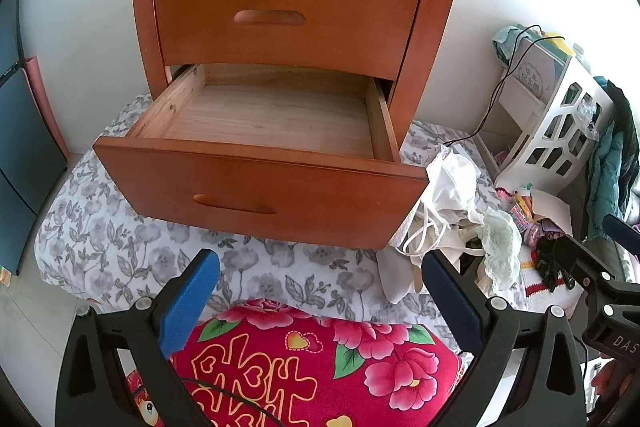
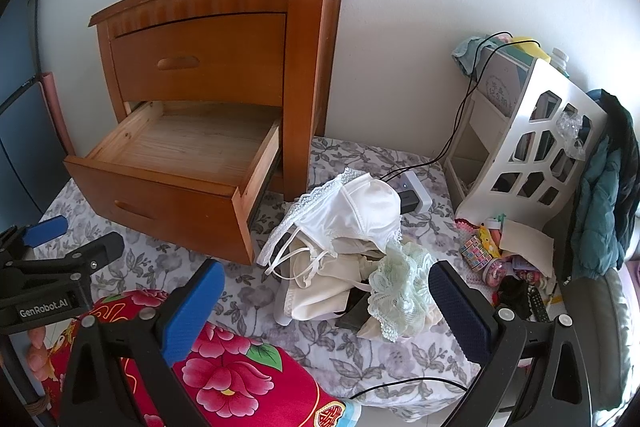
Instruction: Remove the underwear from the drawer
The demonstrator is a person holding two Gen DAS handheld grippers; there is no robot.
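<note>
The wooden nightstand (image 2: 208,67) stands on a floral-print bed (image 2: 340,347), its smooth lower drawer (image 1: 260,131) pulled out and bare inside. The task looks essentially done: the underwear (image 2: 352,251), soft white and pale-green lace, lies heaped just right of the drawer. The left gripper (image 1: 320,291) and right gripper (image 2: 324,307) hover in front of the drawer, fingers spread, holding nothing.
</note>
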